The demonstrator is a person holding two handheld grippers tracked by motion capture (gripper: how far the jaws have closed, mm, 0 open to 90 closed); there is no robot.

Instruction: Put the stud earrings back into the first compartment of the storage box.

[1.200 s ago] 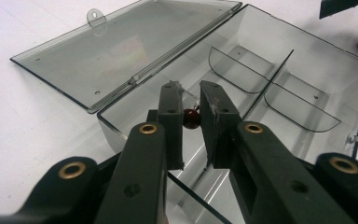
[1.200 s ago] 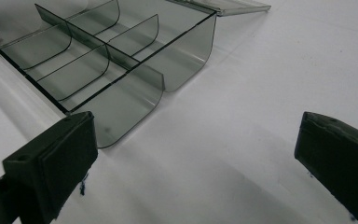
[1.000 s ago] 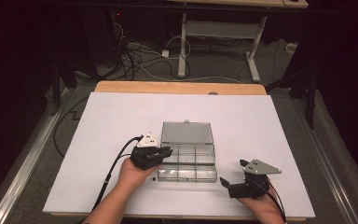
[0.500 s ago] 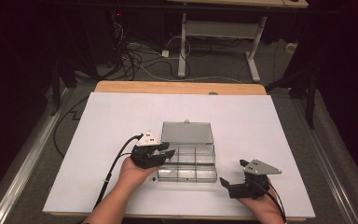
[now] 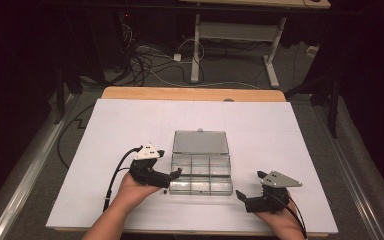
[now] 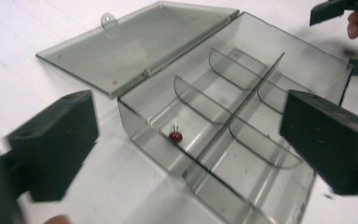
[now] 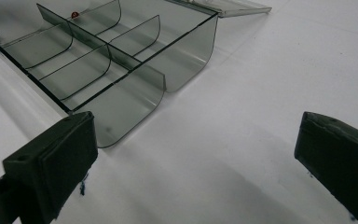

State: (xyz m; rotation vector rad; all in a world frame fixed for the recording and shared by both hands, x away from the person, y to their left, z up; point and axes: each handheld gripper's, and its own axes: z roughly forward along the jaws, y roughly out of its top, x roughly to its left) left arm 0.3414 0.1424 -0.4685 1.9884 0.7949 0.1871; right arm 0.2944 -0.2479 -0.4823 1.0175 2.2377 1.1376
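A clear smoky plastic compartment box [image 5: 200, 173] lies mid-table with its lid [image 5: 200, 142] folded open on the far side. A small red-brown bead [image 6: 175, 136] with a thin pin rests in the left end compartment of the row beside the lid, also visible as a red speck [image 7: 75, 15]. My left gripper [image 5: 172, 179] hovers at the box's left front corner. Its jaws have just been opening and now stand wide with nothing gripped [image 6: 191, 121]. My right gripper [image 5: 245, 197] waits open near the box's right front corner, over bare white surface [image 7: 196, 140].
The white table top [image 5: 105, 130] has free room on all sides of the box. A wooden edge [image 5: 190, 93] runs along the far side. Beyond it are cables [image 5: 145, 65] and a desk frame [image 5: 230, 40] on the floor.
The left gripper's jaws have spread from nearly shut to wide apart, and it has drawn back slightly from the box's left compartments. The right gripper has stayed put.
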